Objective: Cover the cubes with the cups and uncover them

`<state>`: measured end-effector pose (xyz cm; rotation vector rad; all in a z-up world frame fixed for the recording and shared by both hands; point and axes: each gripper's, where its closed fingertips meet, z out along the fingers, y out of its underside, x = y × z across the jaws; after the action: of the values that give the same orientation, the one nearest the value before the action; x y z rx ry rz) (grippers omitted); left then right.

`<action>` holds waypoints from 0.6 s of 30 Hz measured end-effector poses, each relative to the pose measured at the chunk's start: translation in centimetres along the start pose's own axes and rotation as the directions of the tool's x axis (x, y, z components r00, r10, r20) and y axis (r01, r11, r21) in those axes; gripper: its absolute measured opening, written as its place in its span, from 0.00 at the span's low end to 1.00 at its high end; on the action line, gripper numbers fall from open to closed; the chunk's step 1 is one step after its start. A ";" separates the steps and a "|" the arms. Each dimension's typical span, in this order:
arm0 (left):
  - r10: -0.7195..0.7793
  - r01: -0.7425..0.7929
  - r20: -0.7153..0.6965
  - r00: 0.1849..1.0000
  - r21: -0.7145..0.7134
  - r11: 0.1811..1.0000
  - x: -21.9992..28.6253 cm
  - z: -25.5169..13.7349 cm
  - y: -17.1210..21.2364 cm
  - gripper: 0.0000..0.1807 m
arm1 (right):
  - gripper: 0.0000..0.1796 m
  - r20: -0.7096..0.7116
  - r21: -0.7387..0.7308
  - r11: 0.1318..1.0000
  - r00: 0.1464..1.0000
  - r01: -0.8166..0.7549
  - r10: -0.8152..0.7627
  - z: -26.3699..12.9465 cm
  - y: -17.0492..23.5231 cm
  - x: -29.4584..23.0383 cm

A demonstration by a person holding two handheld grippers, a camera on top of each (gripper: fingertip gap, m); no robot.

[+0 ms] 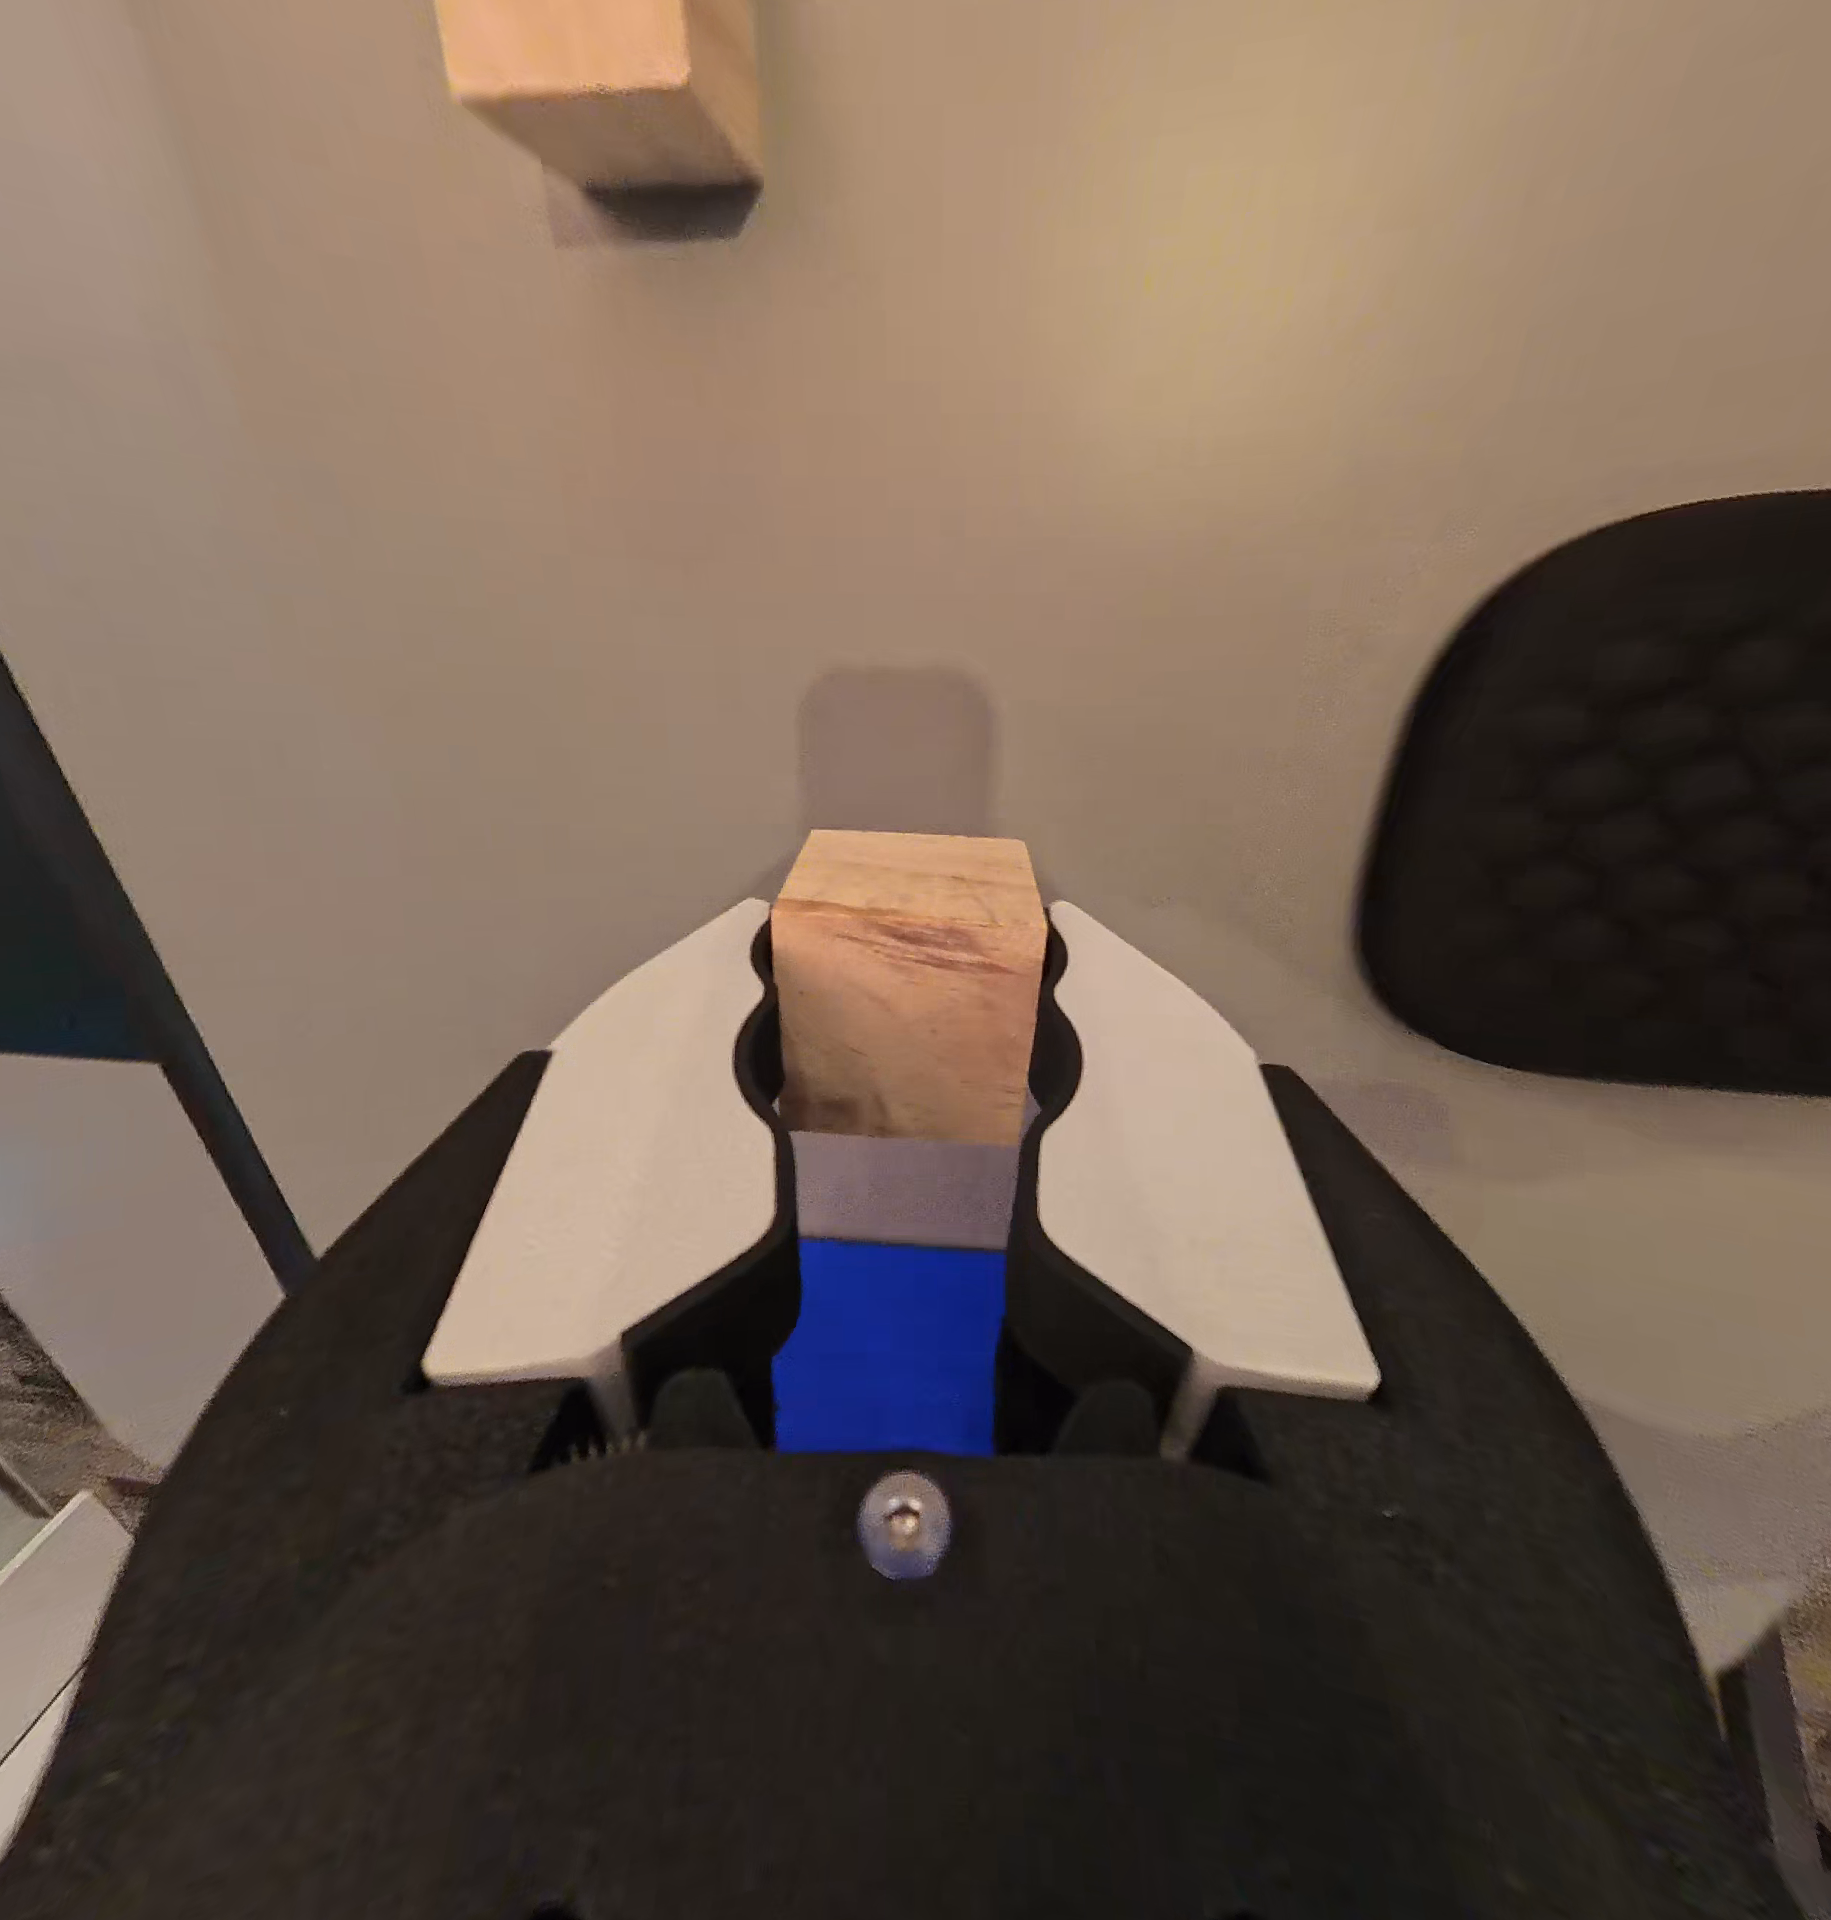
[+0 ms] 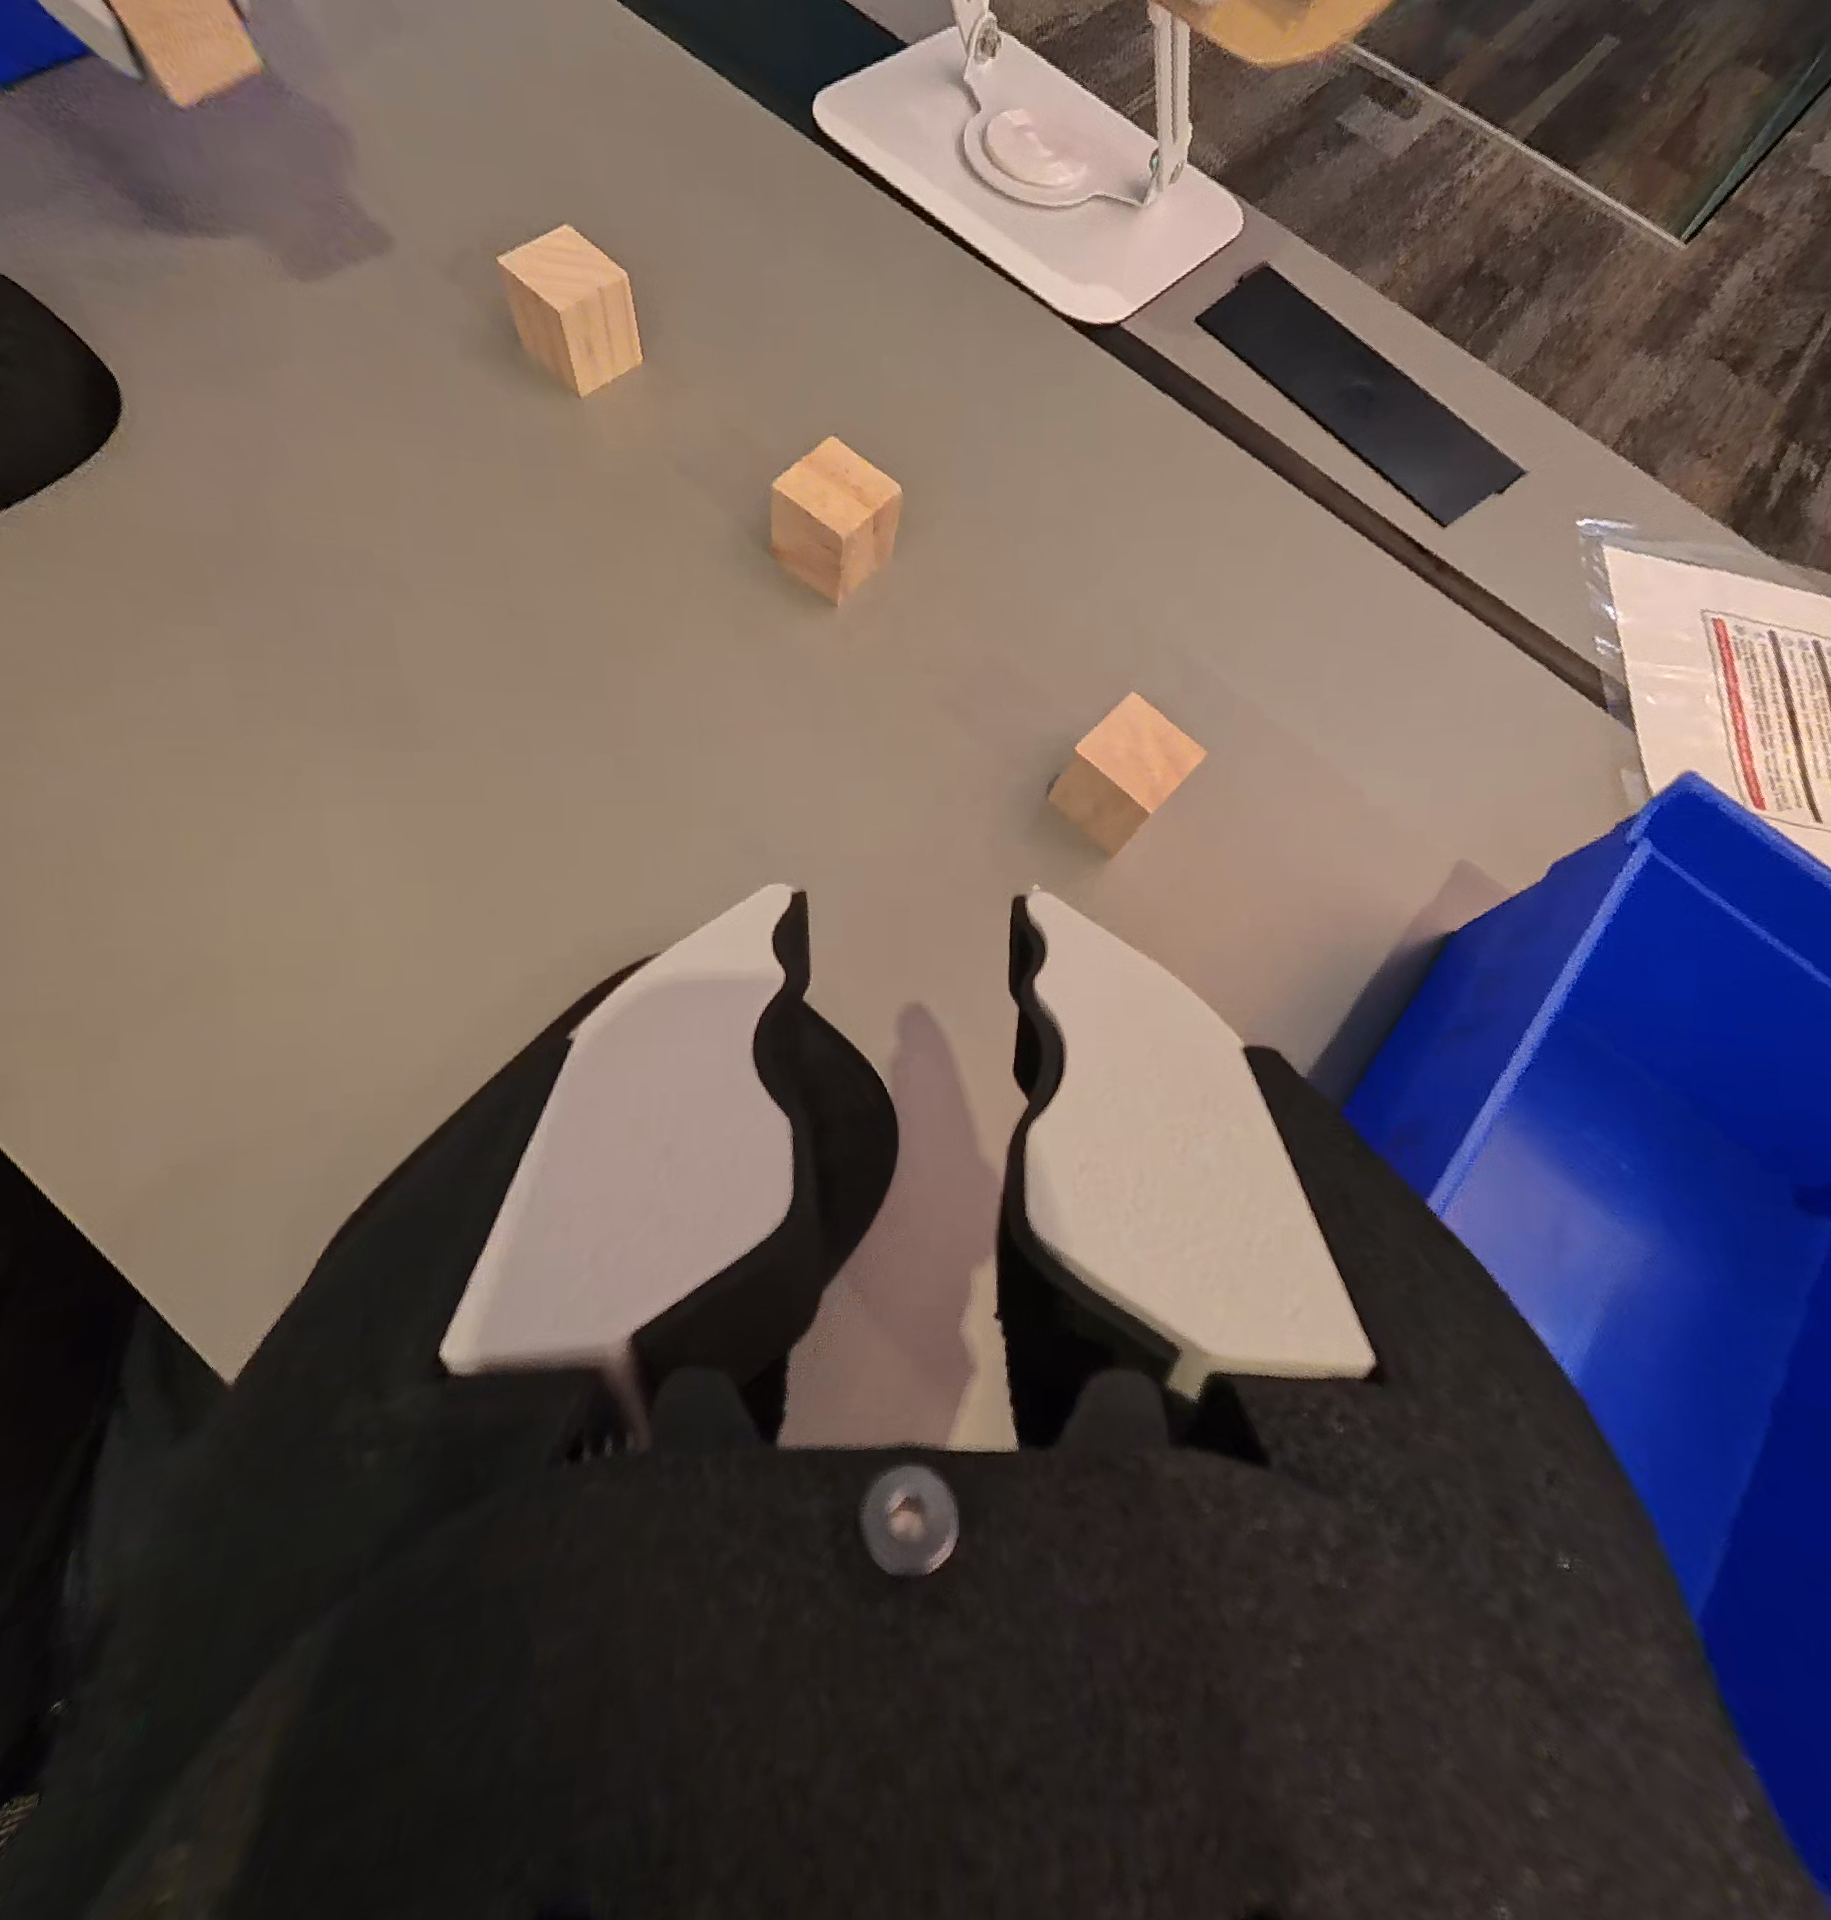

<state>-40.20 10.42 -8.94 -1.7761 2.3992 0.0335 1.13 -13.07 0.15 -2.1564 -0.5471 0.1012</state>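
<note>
The left tool (image 1: 909, 997) grips a wooden cube (image 1: 911, 1013) above the desk (image 1: 1202, 520), likely to place it; the right tool (image 2: 909, 914) hangs narrowly parted and empty, near three spaced cubes (image 2: 834, 516).

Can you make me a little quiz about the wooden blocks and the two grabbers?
1. True or false: the left gripper is squeezing a wooden cube.
2. How many wooden cubes stand free on the grey table in the right wrist view? A) one B) three C) five
3. Fill in: the bin beside the right gripper is coloured ____.

Key
1. True. Its fingers press on both sides of the cube.
2. B. The far cube, middle cube and near cube.
3. Blue. The right gripper's jaws are apart and hold nothing.
</note>
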 end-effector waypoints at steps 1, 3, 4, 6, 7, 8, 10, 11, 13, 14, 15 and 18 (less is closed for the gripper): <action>0.005 -0.005 0.000 1.000 -0.003 1.000 -0.7 0.9 0.2 0.25 | 0.20 0.001 -0.007 1.000 1.000 -0.008 0.008 -0.1 0.3 0.3; 0.012 -0.011 -0.003 1.000 0.021 1.000 -1.8 2.1 0.0 0.25 | 0.20 -0.017 -0.031 0.999 1.000 -0.013 0.012 -0.3 1.0 1.1; 0.013 -0.012 -0.009 1.000 0.040 0.999 -2.1 2.6 -0.2 0.25 | 0.20 -0.022 -0.037 0.999 1.000 -0.015 0.014 -0.4 1.3 1.4; 0.007 -0.006 -0.012 1.000 0.063 0.998 -2.8 3.4 -0.4 0.25 | 0.20 -0.028 -0.039 0.999 0.999 -0.026 0.025 -0.4 1.7 1.8; 0.008 -0.007 -0.016 1.000 0.059 0.998 -3.0 3.9 -0.4 0.25 | 0.20 -0.028 -0.038 0.999 0.999 -0.032 0.031 -0.4 1.8 2.0; 0.016 -0.015 -0.012 1.000 0.049 0.999 -3.2 4.3 -0.2 0.25 | 0.20 -0.028 -0.037 0.999 0.999 -0.037 0.036 -0.3 2.0 2.1; 0.035 -0.034 -0.008 0.999 0.038 0.999 -3.4 5.1 -0.1 0.25 | 0.20 -0.027 -0.037 0.998 0.999 -0.045 0.044 -0.1 2.2 2.3; 0.033 -0.032 -0.014 0.999 0.039 0.999 -3.4 5.4 -0.1 0.25 | 0.20 -0.025 -0.038 0.998 0.999 -0.049 0.048 0.0 2.3 2.4; 0.025 -0.024 -0.018 1.000 0.041 0.999 -3.6 5.8 -0.1 0.25 | 0.20 -0.021 -0.047 0.997 0.998 -0.055 0.054 0.3 2.6 2.5; 0.023 -0.022 -0.023 0.999 0.039 0.999 -3.6 6.0 -0.1 0.25 | 0.20 -0.021 -0.053 0.997 0.998 -0.055 0.054 0.5 2.7 2.5; 0.020 -0.019 -0.027 0.999 0.037 0.999 -3.6 6.1 -0.1 0.25 | 0.20 -0.022 -0.060 0.997 0.998 -0.056 0.055 0.6 2.8 2.6; 0.007 -0.005 -0.047 0.999 0.036 0.999 -3.6 6.2 0.0 0.25 | 0.20 -0.020 -0.067 0.996 0.998 -0.054 0.053 0.9 2.8 2.6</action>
<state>-38.46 14.49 -14.54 -1.7742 2.4216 -0.0508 4.24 -12.74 -2.28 -2.2361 -0.4890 0.0938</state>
